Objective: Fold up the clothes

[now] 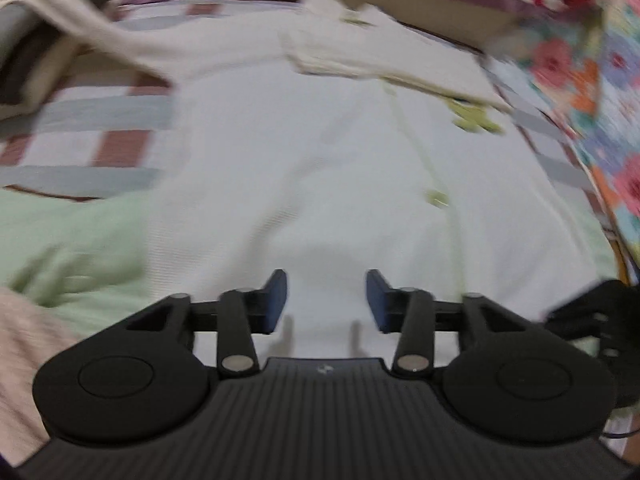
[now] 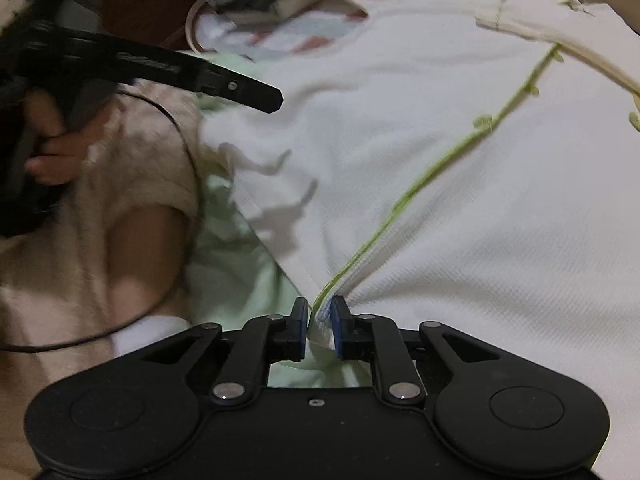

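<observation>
A white garment (image 1: 312, 168) with a thin green embroidered line lies spread on the bed; it also shows in the right wrist view (image 2: 460, 208). Its folded sleeve (image 1: 384, 60) lies at the far end. My left gripper (image 1: 326, 300) is open and empty, hovering just over the garment's near part. My right gripper (image 2: 319, 322) is shut on the garment's hem where the green line (image 2: 404, 196) ends. The left gripper (image 2: 224, 84) shows in the right wrist view at upper left, held by a hand.
A pale green sheet (image 1: 72, 248) lies under the garment. A checked red, grey and white blanket (image 1: 100, 128) lies at left. A floral cloth (image 1: 592, 92) is at right. A beige piece of clothing (image 2: 132, 168) and a black cable (image 2: 188, 184) are at left.
</observation>
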`<state>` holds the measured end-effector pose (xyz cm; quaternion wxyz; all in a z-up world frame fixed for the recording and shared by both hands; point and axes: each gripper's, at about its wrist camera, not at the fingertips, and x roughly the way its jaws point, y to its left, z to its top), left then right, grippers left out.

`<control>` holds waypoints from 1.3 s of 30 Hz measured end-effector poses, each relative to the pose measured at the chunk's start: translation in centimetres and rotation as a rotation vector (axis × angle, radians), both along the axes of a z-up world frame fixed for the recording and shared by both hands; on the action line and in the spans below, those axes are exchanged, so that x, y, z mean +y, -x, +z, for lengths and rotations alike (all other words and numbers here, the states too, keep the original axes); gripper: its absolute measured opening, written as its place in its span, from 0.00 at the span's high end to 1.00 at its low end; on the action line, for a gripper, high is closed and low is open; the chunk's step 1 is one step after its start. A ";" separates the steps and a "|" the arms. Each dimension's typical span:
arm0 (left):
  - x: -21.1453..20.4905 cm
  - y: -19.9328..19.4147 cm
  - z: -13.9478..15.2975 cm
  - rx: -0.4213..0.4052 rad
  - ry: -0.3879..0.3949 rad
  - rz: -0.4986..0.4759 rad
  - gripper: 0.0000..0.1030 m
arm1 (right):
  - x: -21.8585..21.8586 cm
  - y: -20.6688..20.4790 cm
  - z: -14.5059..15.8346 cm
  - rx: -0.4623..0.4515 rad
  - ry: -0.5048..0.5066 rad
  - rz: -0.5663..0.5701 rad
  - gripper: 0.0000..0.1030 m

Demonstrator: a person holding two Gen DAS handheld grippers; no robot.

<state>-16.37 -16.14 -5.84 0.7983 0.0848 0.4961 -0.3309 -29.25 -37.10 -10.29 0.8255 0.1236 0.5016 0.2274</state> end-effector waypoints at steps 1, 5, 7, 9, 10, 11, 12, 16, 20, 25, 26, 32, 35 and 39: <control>0.7 -0.8 0.1 -0.014 -0.039 0.012 0.52 | -0.4 0.0 0.4 -0.005 -0.039 -0.008 0.77; 3.0 -4.2 0.3 -0.047 -0.171 0.028 0.41 | -0.7 -0.3 0.9 -0.026 -0.075 0.003 0.72; 4.0 -6.3 -0.7 0.051 -0.180 0.050 0.40 | -0.3 -0.6 0.8 -0.028 -0.073 0.014 0.67; 5.1 -8.5 -1.7 0.149 -0.190 0.071 0.40 | 0.3 -0.9 0.6 -0.035 -0.071 0.016 0.62; 5.3 -9.2 -2.3 0.194 -0.192 0.074 0.40 | 0.5 -1.2 0.6 -0.047 -0.073 0.006 0.62; 5.2 -9.5 -2.9 0.233 -0.191 0.065 0.40 | 0.7 -1.5 0.6 -0.058 -0.075 -0.005 0.60; 5.1 -9.8 -3.5 0.271 -0.189 0.055 0.40 | 0.8 -1.8 0.6 -0.070 -0.070 -0.020 0.57; 4.0 -9.6 -5.0 0.308 -0.250 -0.002 0.32 | 1.3 -2.4 0.5 -0.117 0.100 -0.081 0.54; 3.2 -8.3 -5.3 0.272 -0.316 -0.087 0.38 | 2.9 -3.0 -1.0 -0.101 0.272 -0.007 0.52; 2.3 -6.6 -5.6 0.227 -0.398 -0.193 0.94 | 4.5 -2.2 -2.3 -0.066 0.210 0.096 0.54; 2.1 -6.2 -5.6 0.218 -0.414 -0.215 0.94 | 4.5 -2.0 -2.4 -0.045 0.148 0.110 0.57; 3.7 -4.4 -3.6 0.156 -0.406 -0.242 0.95 | 2.5 -0.7 -1.0 -0.054 0.025 0.055 0.57; 4.2 -4.3 -3.0 0.178 -0.360 -0.208 0.95 | 1.0 -0.9 1.1 -0.130 -0.048 -0.021 0.57; 3.5 -4.0 -3.0 0.182 -0.351 -0.221 0.96 | 1.9 -3.4 2.5 -0.278 0.113 -0.023 0.55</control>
